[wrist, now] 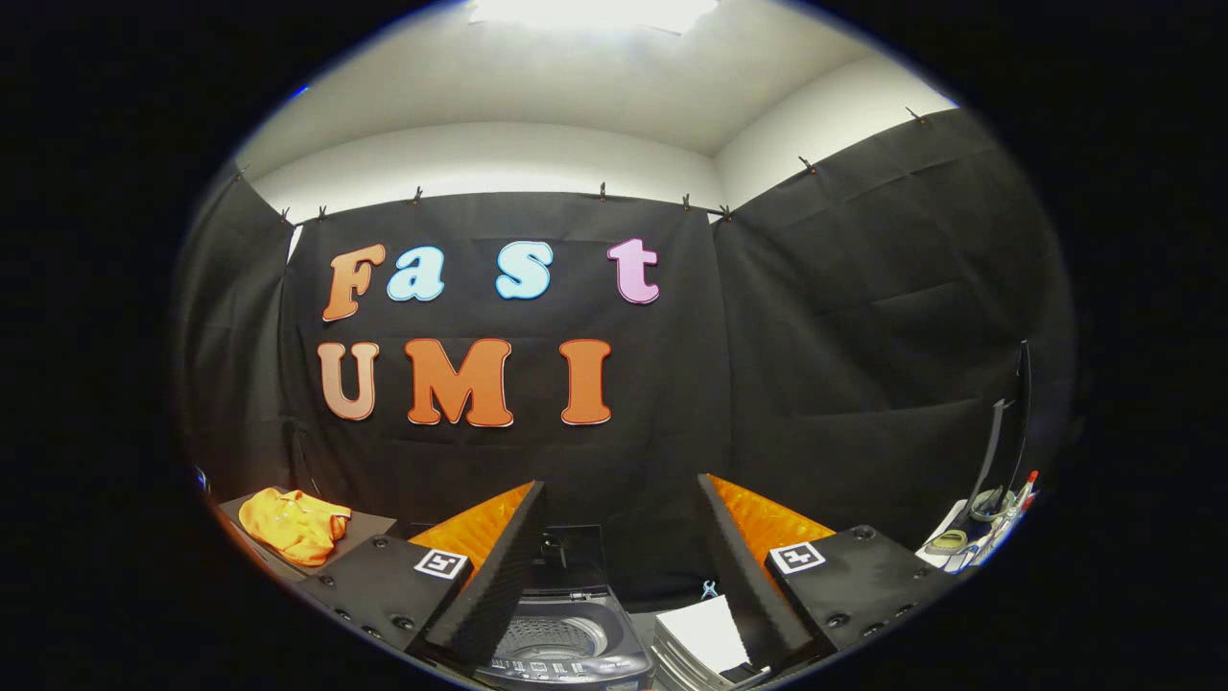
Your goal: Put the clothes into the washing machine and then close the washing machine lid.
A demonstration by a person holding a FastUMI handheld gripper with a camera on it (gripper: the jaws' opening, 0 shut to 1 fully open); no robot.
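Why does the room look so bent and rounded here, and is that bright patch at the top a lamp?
In the gripper view, the fisheye lens bows straight lines, so the walls bulge. The ceiling light is blown out to white. The orange garment and the washing machine, lid up, between the open gripper's fingers, look sharp and evenly lit, with no strong shadows.

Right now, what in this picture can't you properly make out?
- Small grey toy washing machine between the open fingers: its front is cut off by the view's lower edge, and the drum's depth is unseen.
- Crumpled orange garment, left beyond the fingers: type unclear, too small.
- Clutter at right: too small and distorted.
- White stack: partly behind the right finger.
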